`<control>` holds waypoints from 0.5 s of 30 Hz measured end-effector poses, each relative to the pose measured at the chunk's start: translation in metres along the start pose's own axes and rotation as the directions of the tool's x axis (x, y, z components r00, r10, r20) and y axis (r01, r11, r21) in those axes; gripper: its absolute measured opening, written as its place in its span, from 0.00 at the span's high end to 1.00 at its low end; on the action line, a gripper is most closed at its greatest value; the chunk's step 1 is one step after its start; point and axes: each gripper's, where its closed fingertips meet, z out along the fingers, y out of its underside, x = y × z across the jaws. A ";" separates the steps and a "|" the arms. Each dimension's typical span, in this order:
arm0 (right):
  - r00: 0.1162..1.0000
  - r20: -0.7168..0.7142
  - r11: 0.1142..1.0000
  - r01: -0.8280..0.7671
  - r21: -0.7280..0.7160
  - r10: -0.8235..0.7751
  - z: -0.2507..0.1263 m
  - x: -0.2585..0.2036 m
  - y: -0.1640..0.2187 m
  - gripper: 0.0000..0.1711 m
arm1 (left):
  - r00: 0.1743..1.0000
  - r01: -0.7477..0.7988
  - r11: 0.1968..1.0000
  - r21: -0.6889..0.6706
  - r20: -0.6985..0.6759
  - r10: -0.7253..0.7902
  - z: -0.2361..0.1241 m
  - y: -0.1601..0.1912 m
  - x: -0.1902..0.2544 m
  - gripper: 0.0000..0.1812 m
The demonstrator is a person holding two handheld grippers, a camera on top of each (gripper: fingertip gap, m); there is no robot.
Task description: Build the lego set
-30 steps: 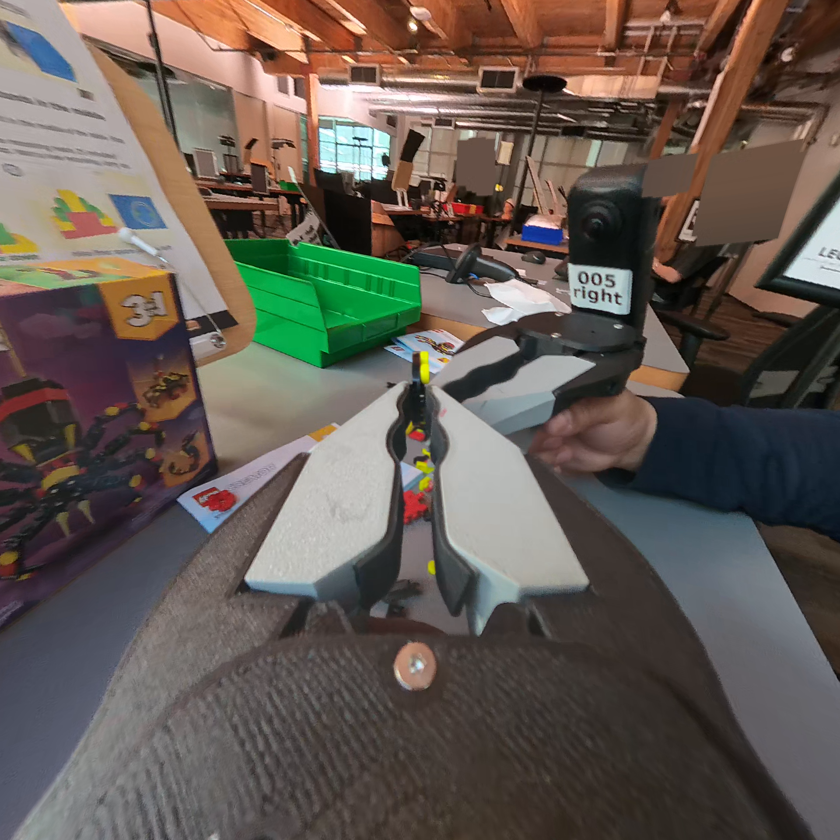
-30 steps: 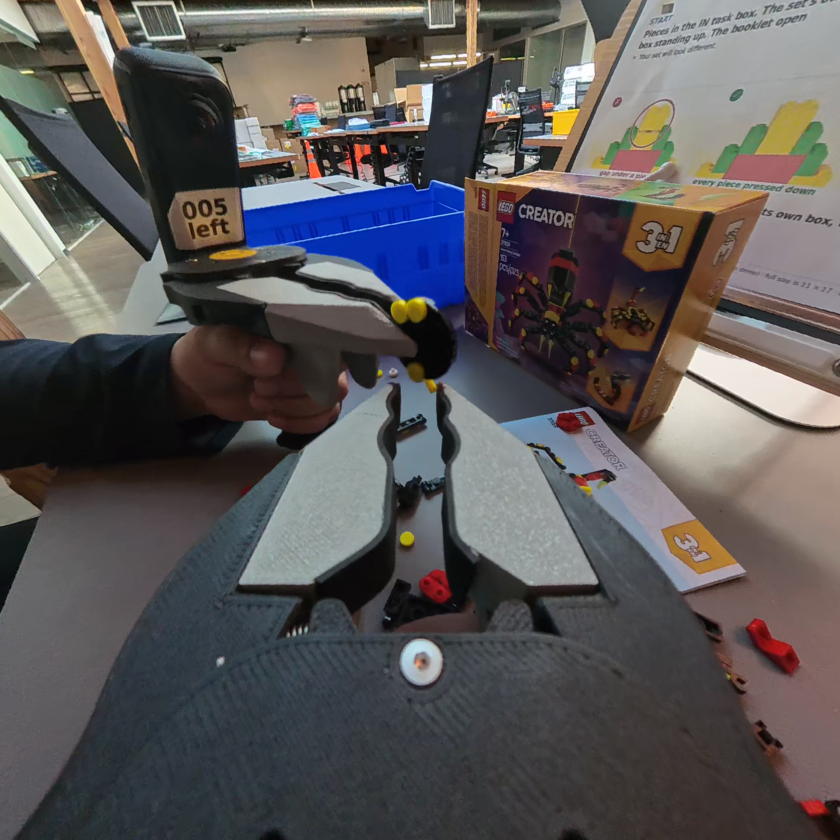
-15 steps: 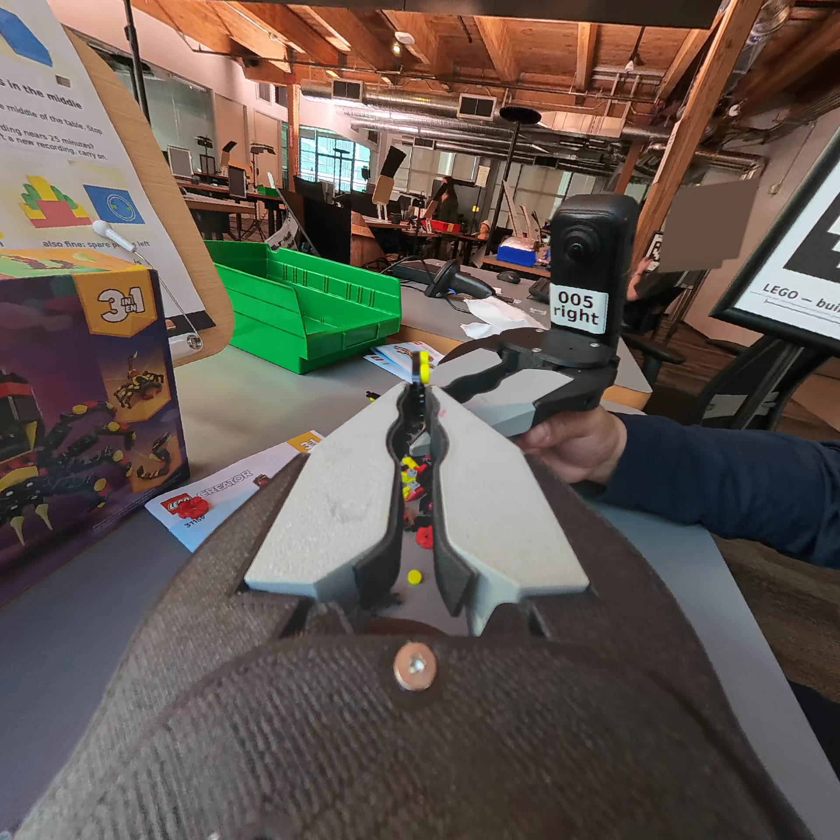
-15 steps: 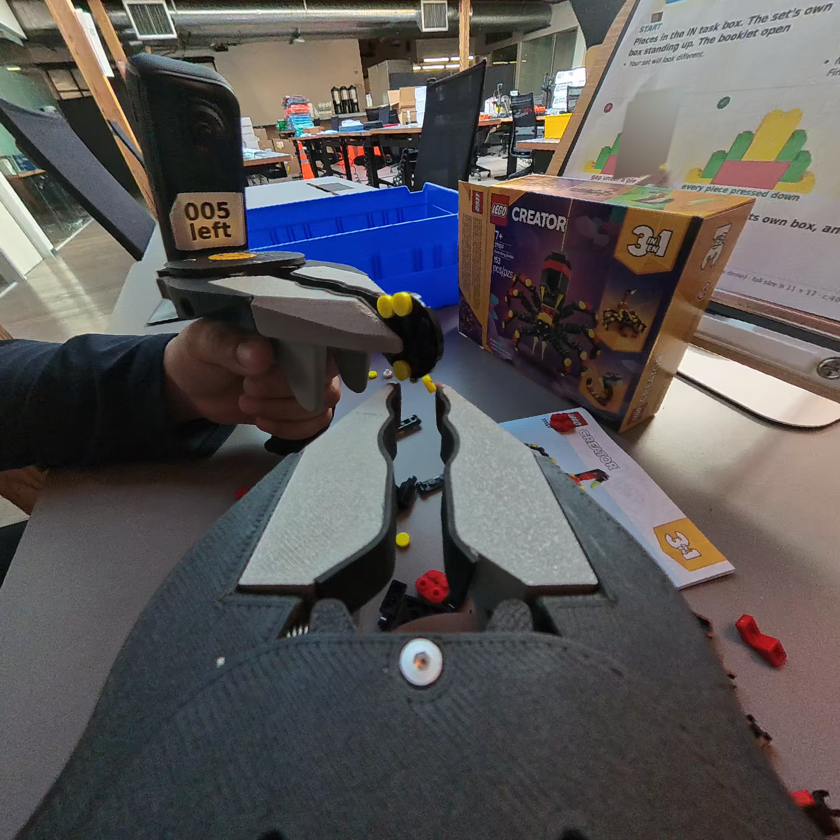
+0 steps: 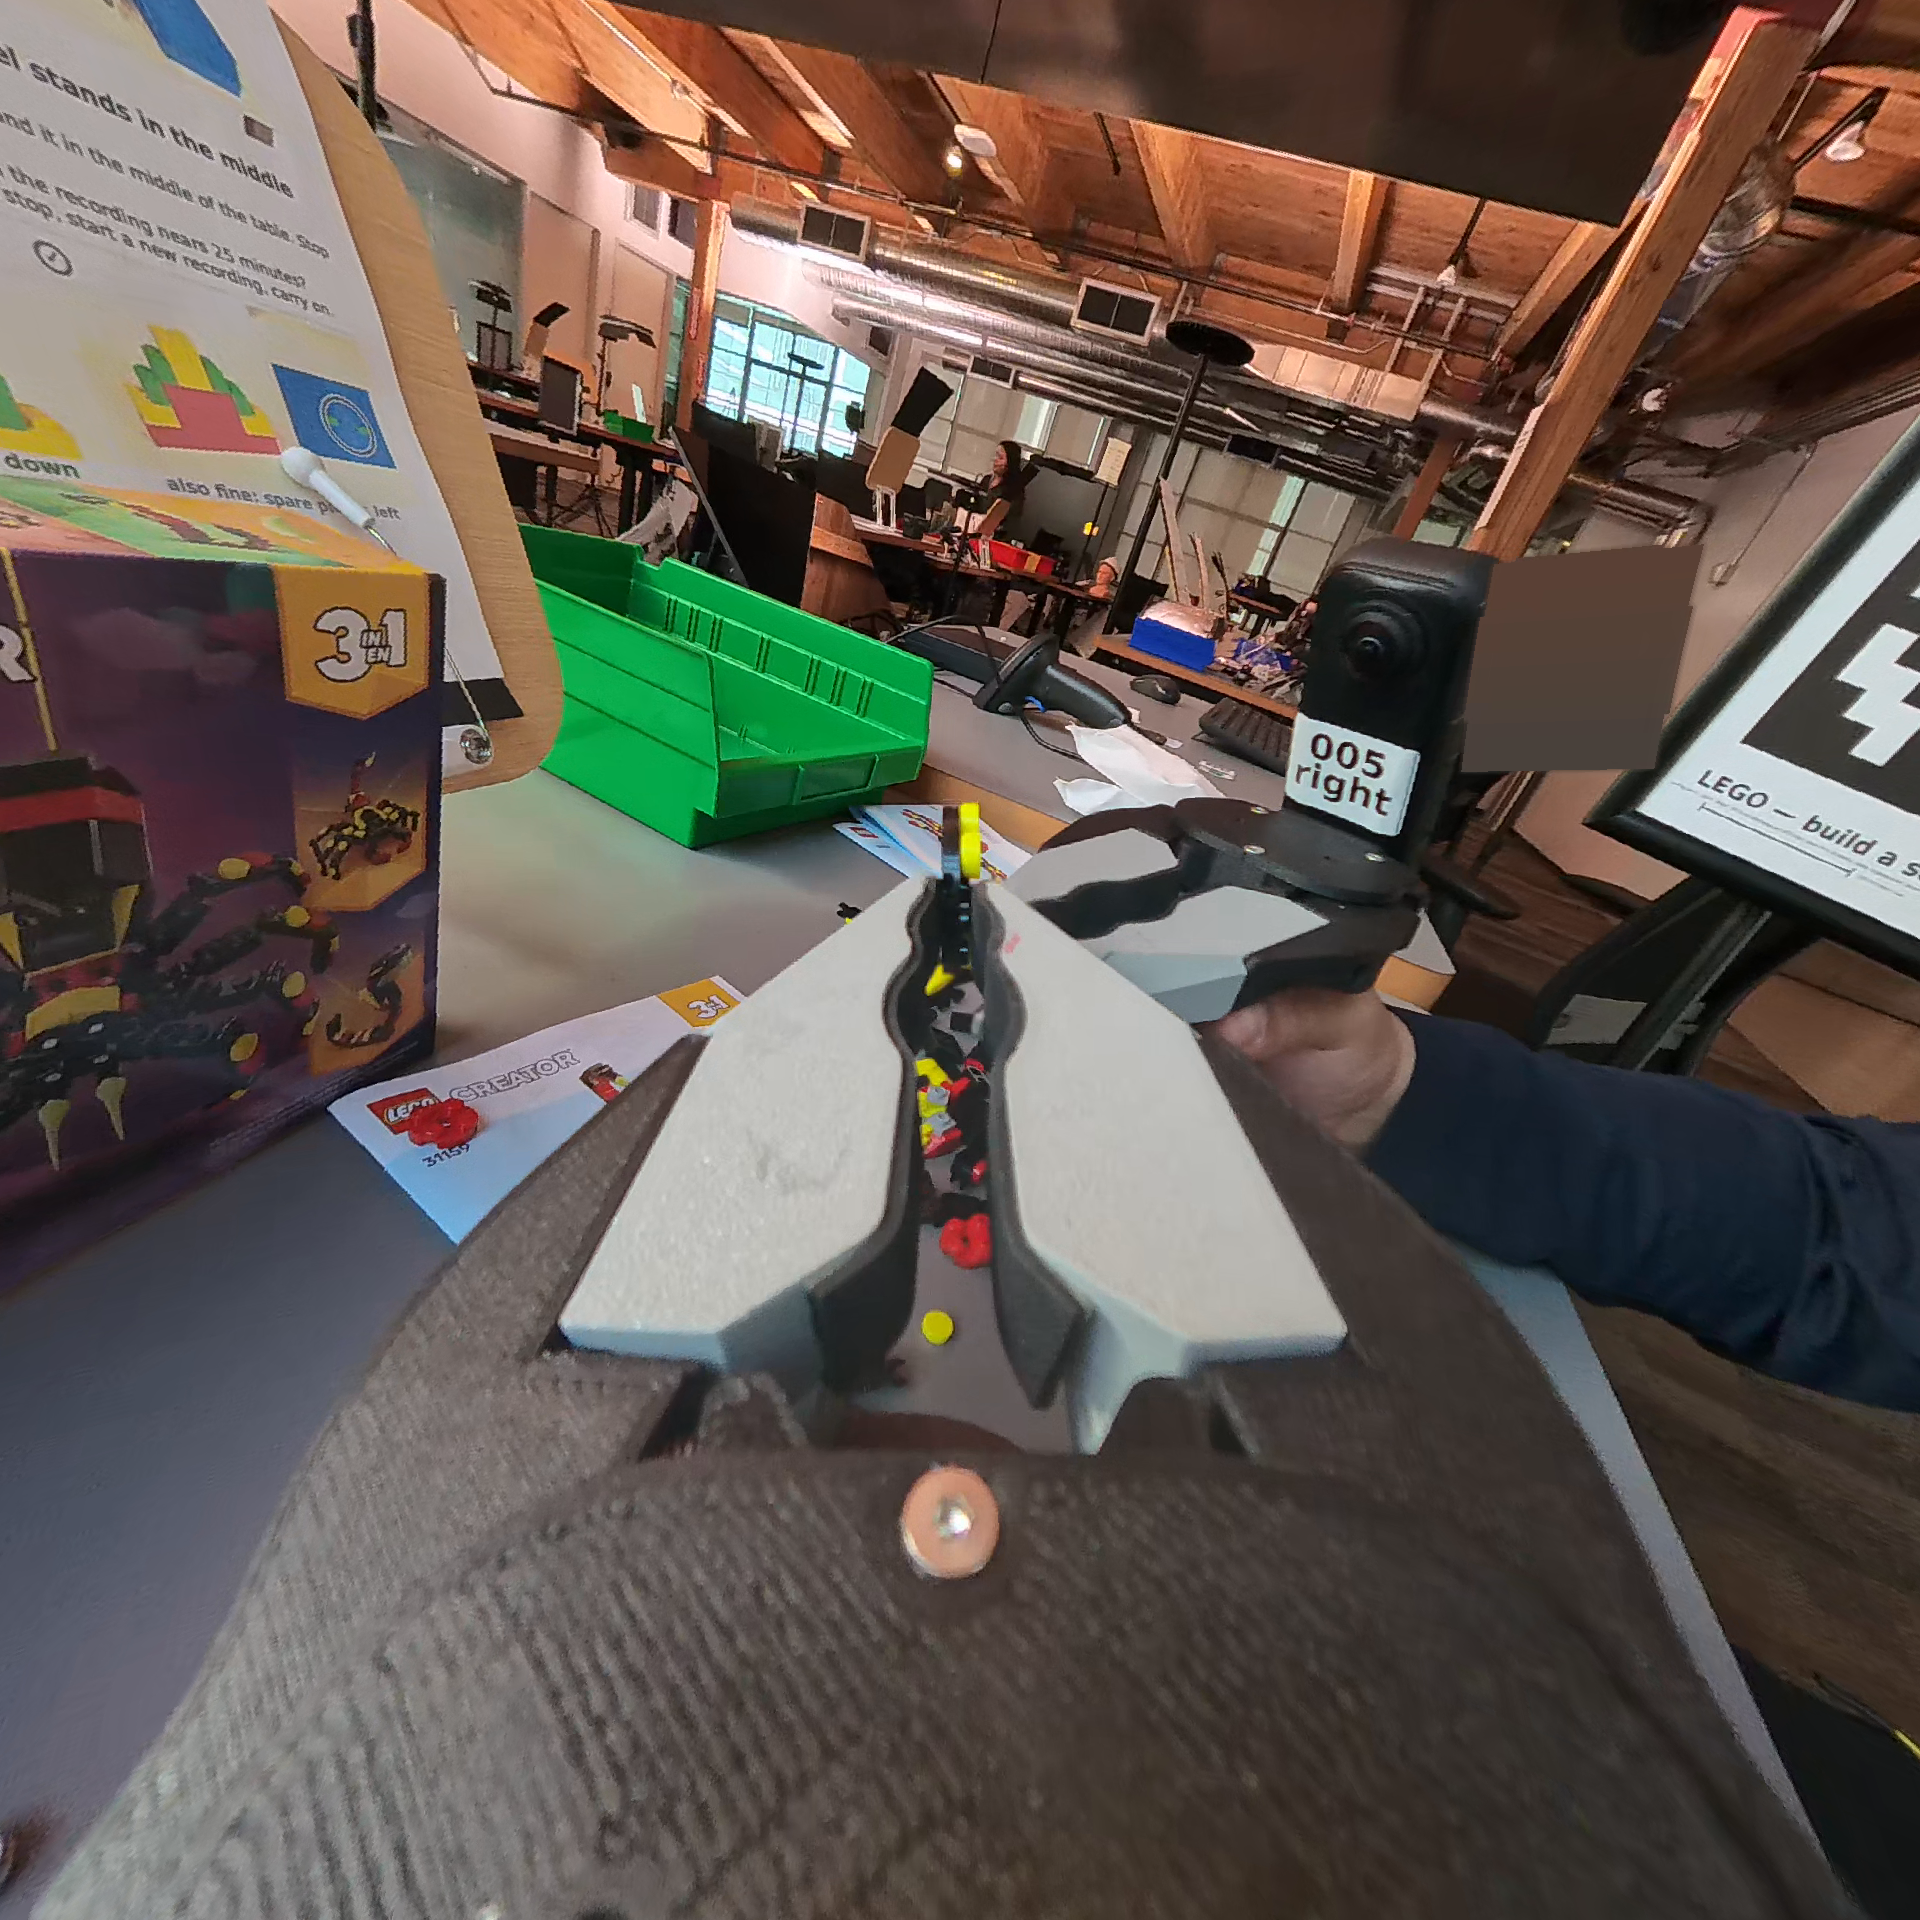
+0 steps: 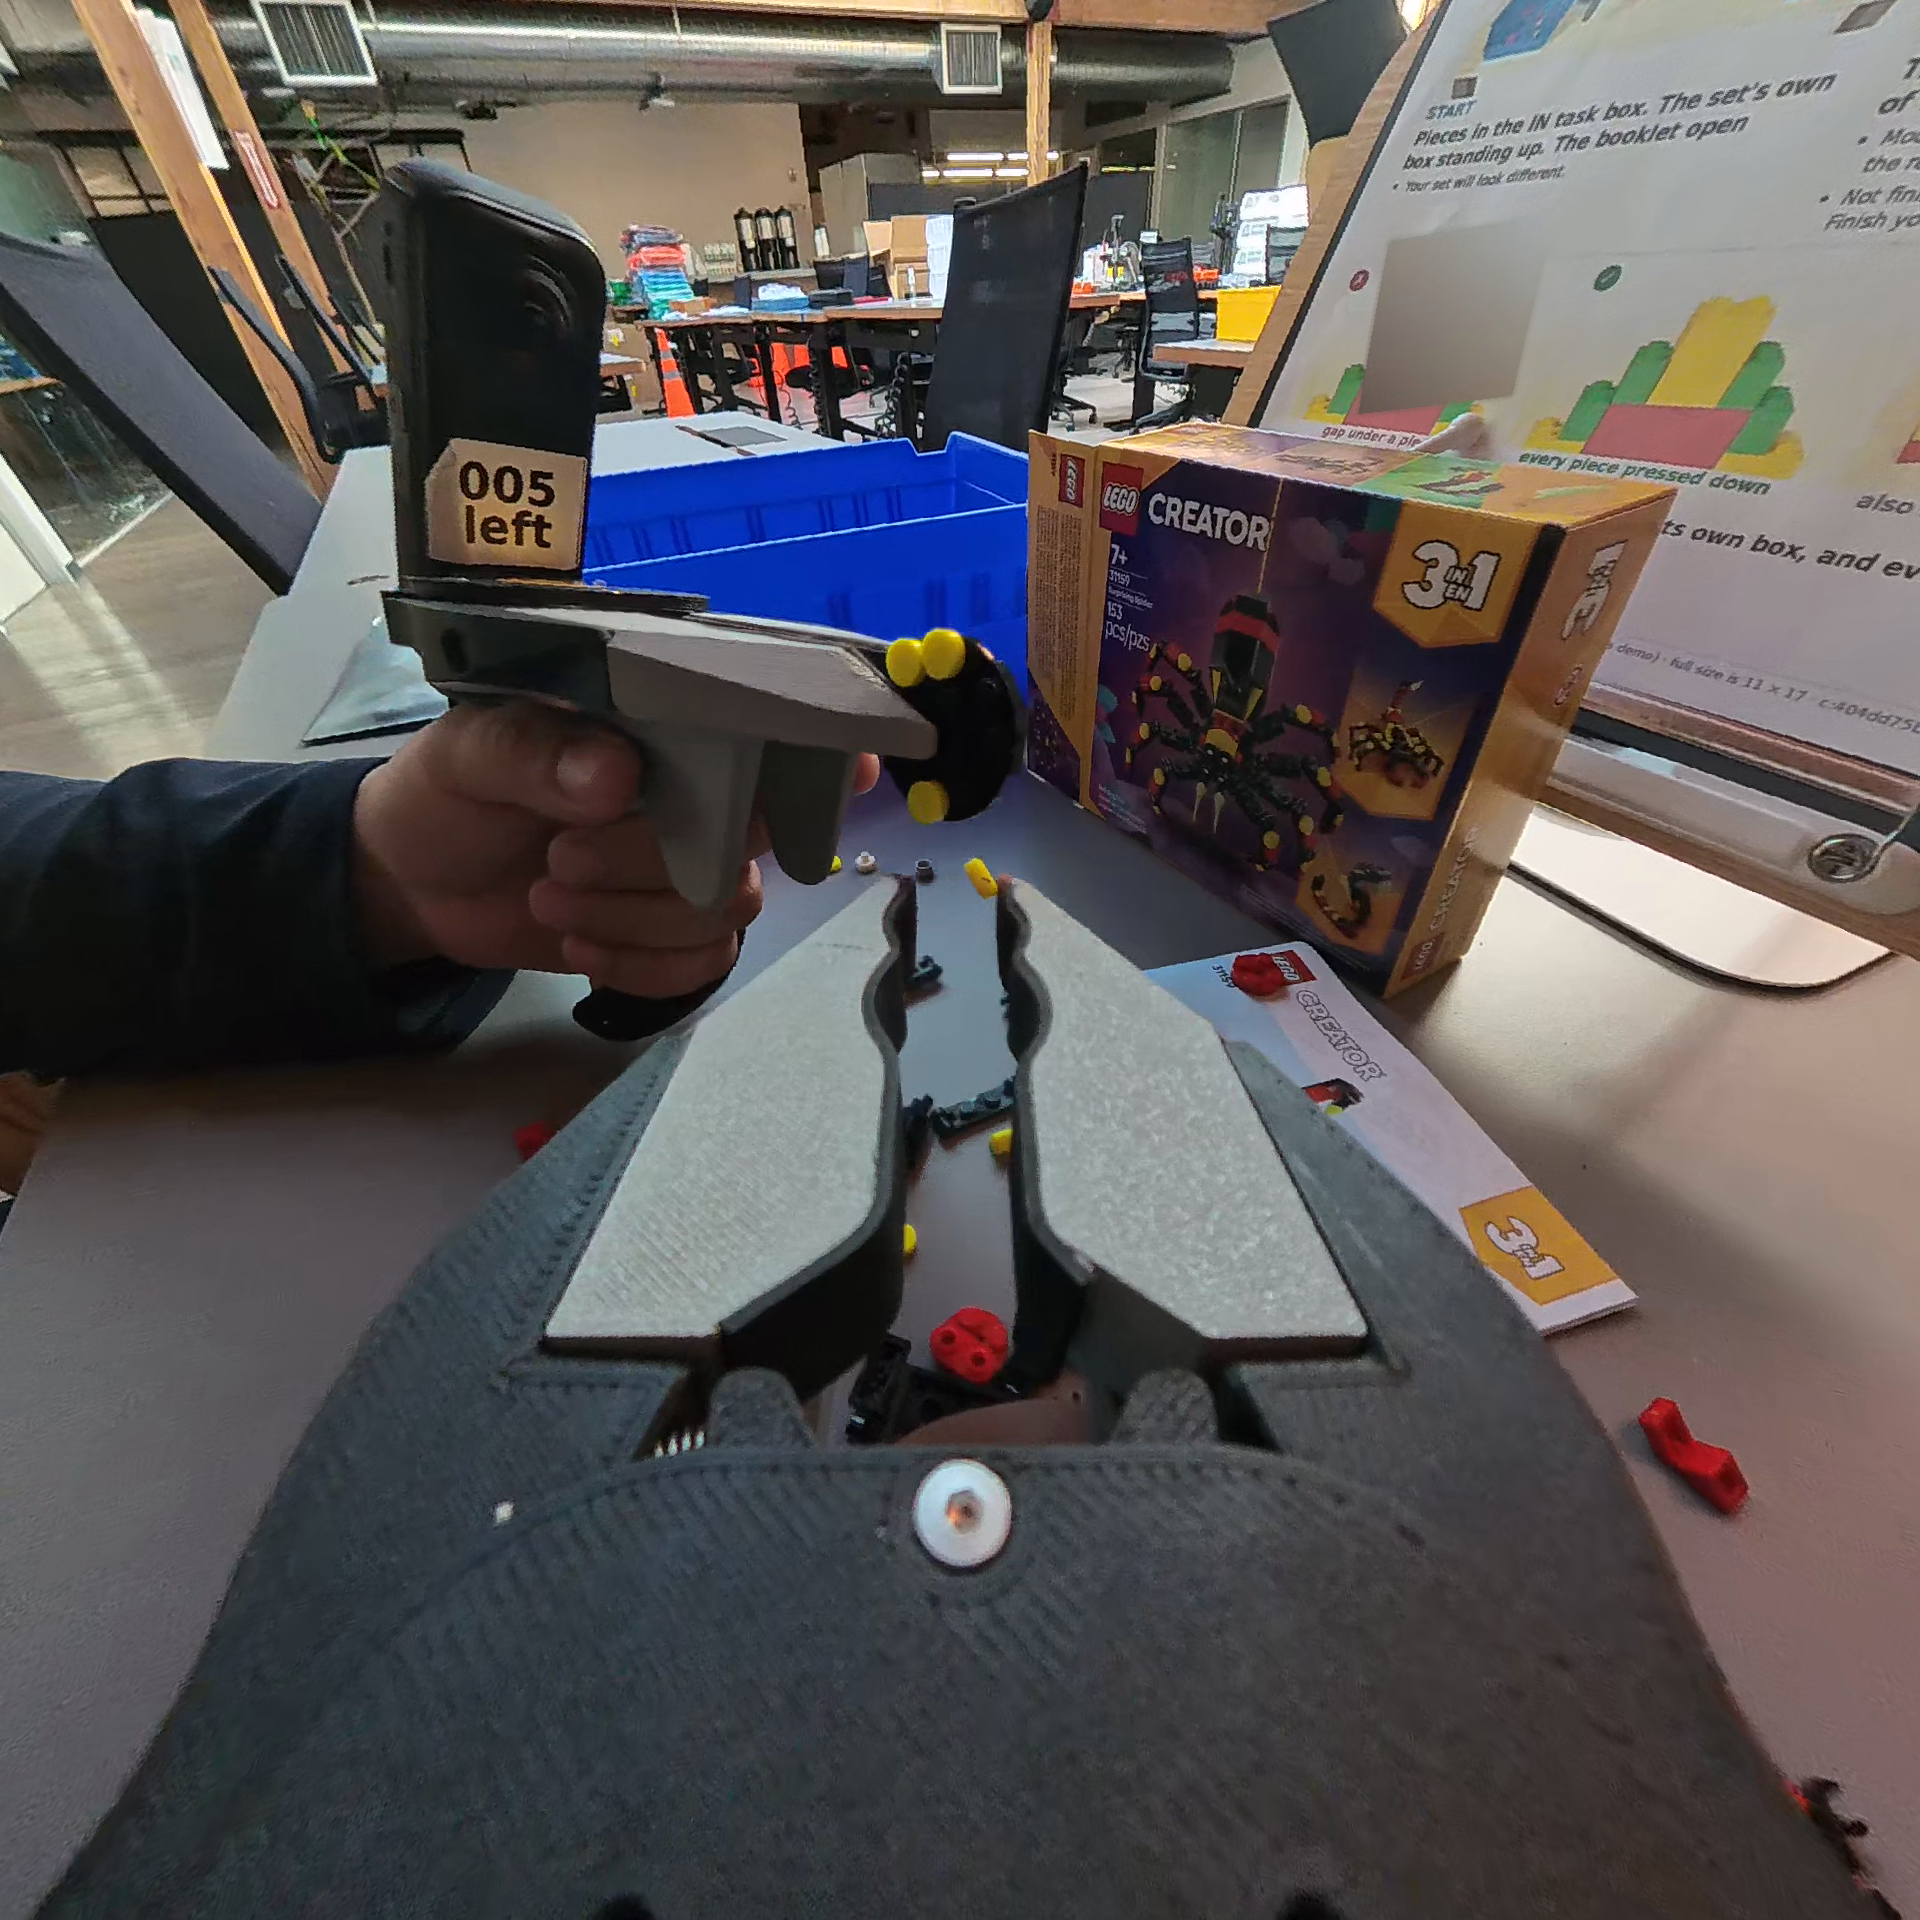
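Left gripper (image 6: pixel 940 717) is clamped on a round black lego assembly (image 6: pixel 961 727) studded with yellow knobs, holding it on edge in the air above the surface (image 6: pixel 208 1195), just in front of the purple and orange set box (image 6: pixel 1330 707). From its own camera that assembly shows only as a thin black and yellow sliver (image 5: pixel 961 873) pinched at the fingertips. Right gripper (image 6: pixel 954 894) sits lower and just beside it, its jaws parted with nothing between them, tips pointing toward the held piece but not touching it. Each gripper is gripped by a hand (image 6: pixel 540 842) in a dark blue sleeve. Loose pieces lie scattered on the surface under the right gripper: a red round piece (image 6: pixel 968 1340), small yellow studs (image 6: pixel 1000 1141), black bits (image 6: pixel 971 1112), and off to the right a red bracket (image 6: pixel 1694 1465). An instruction booklet (image 6: pixel 1403 1132) lies flat in front of the standing box, with a small red piece (image 6: pixel 1257 971) resting on its far corner. Behind the box stands a blue bin (image 6: pixel 810 530); a green bin (image 5: pixel 727 696) sits on the other side, beside a propped instruction board (image 5: pixel 208 312).
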 end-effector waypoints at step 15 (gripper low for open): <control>0.955 0.128 0.832 0.296 -0.469 -0.267 0.000 -0.013 0.082 0.86 | 0.999 -0.009 0.999 -0.042 0.032 0.010 0.000 0.006 -0.006 0.99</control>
